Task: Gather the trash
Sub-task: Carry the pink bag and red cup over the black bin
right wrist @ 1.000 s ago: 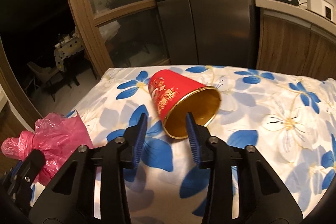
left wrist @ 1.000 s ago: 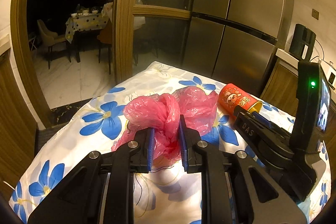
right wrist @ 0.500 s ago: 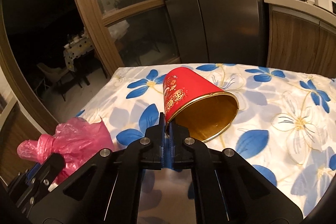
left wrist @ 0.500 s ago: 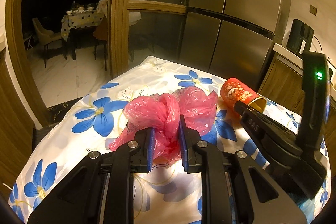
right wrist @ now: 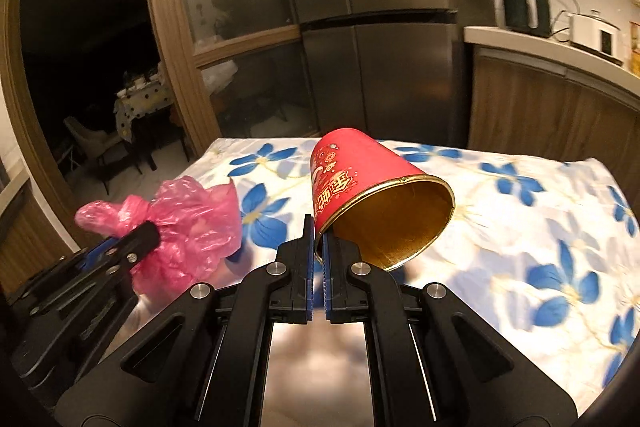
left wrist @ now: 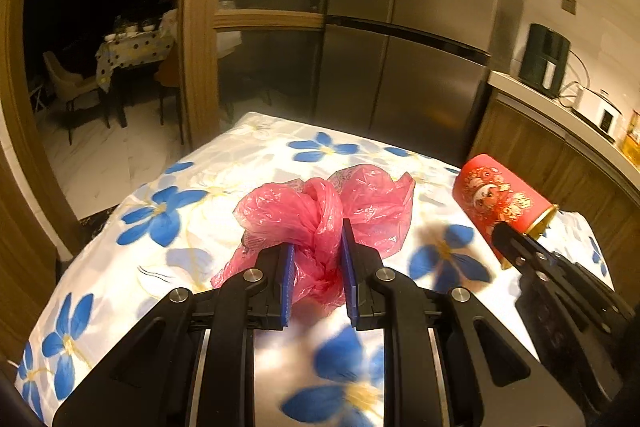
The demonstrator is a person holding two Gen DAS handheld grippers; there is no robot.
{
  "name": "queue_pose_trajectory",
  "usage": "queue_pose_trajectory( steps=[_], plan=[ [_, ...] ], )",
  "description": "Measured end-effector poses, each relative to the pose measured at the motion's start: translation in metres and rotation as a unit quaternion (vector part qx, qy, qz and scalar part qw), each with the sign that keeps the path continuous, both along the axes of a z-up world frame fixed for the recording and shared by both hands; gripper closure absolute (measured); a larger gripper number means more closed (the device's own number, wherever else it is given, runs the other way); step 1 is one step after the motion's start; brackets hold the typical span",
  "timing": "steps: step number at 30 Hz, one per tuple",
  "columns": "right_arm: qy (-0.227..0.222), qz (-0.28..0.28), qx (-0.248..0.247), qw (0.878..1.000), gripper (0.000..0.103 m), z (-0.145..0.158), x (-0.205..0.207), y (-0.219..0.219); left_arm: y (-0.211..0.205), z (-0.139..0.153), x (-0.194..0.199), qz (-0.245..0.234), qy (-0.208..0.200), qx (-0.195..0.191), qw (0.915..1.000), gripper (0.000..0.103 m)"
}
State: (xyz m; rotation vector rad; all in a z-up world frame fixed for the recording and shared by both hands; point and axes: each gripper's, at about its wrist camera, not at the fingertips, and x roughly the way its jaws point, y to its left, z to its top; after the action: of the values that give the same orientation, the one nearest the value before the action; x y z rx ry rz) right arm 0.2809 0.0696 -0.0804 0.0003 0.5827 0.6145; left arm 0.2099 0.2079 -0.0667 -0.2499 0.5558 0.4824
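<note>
The left tool point(left wrist: 316, 275) pinches a knotted pink bag point(left wrist: 320, 219) at its twisted neck, the blue pads pressed into the gathered plastic from both sides. That is the sensible place to grip it: the knot is the densest part, so the thin film bunches between the pads and is unlikely to slide out, while the puffy lobes hang free beyond the tips. In the right wrist view the bag appears clear of the flowered cloth point(right wrist: 520, 227) that covers the surface, though whether its lowest fold brushes the cloth cannot be told.

The right tool point(right wrist: 316, 247) is pressed nearly together on the wall of a red cup point(right wrist: 352, 179), one pad inside the gold lining and one outside, right at the rim. A rim pinch suits an empty paper cup, since the tool need not span its full width. Held by one edge, the cup tilts with its mouth toward the camera and its base raised and pointing away.

Both pieces of trash seem secured, one in each tool, side by side above the surface. No bin shows in either view, so the likely remaining step is carrying them off to wherever trash goes.
</note>
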Motion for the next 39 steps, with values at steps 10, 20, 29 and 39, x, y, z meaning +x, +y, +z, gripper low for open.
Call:
queue_pose_trajectory(
  steps=[10, 20, 29, 39],
  plan=[
    [-0.02, -0.071, -0.007, 0.997, 0.099, 0.011, -0.029, -0.09, -0.077, 0.005, 0.003, -0.062, -0.001, 0.008, 0.998, 0.083],
    [-0.028, -0.143, -0.016, 0.989, 0.099, 0.013, -0.053, -0.176, -0.161, 0.01, 0.008, -0.136, -0.005, 0.017, 0.9906, 0.083],
    [-0.031, -0.206, -0.011, 0.978, 0.099, 0.015, -0.07, -0.251, -0.238, 0.016, 0.013, -0.206, -0.009, 0.037, 0.9779, 0.083],
    [-0.041, -0.323, -0.01, 0.945, 0.099, 0.022, -0.08, -0.365, -0.353, 0.028, 0.029, -0.327, -0.033, 0.044, 0.9433, 0.083]
  ],
)
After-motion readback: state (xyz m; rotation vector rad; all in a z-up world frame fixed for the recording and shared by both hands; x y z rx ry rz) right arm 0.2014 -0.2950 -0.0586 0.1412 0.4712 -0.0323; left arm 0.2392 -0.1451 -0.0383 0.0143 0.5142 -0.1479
